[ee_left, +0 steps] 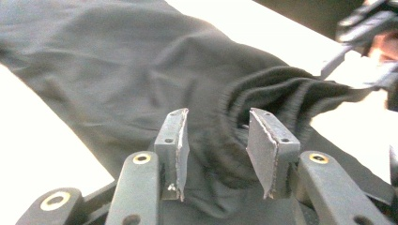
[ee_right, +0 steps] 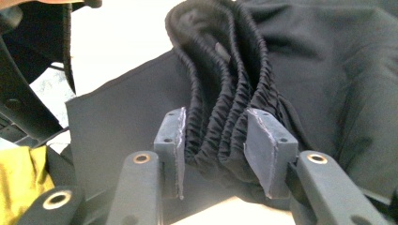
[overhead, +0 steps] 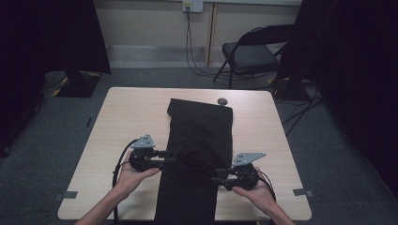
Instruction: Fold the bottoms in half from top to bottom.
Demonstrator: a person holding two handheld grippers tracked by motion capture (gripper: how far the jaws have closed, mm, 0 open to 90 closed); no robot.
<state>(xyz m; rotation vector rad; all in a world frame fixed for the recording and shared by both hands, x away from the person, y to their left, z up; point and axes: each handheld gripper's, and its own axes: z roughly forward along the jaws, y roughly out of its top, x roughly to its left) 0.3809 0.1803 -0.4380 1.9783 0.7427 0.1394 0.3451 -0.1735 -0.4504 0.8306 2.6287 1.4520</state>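
High view: black trousers [overhead: 199,140] lie lengthwise down the middle of the table [overhead: 126,117], the near end hanging over the front edge. The left gripper [overhead: 170,157] meets the cloth at its left edge; the right gripper [overhead: 217,178] meets it at the right edge, nearer the person. A gathered ridge of cloth runs between the two. The step in hand appears to be folding or straightening at the waistband. To do it well, take the full gathered band in both jaws, lift evenly and keep the two grippers level so the cloth does not twist.

Left gripper view: the jaws stand parted, pads clear of the cloth. The bunched waistband [ee_left: 281,93] lies just ahead of the jaws and to their right; flat cloth lies beneath the gap. No grip is made here; the jaws are released.

Right gripper view: the elastic folds of the waistband [ee_right: 220,117] pass straight between the jaws and fill the gap. The pads flank the folds and seem to touch them on both sides, so this gripper looks to be grasping the waistband, though firmness cannot be told.
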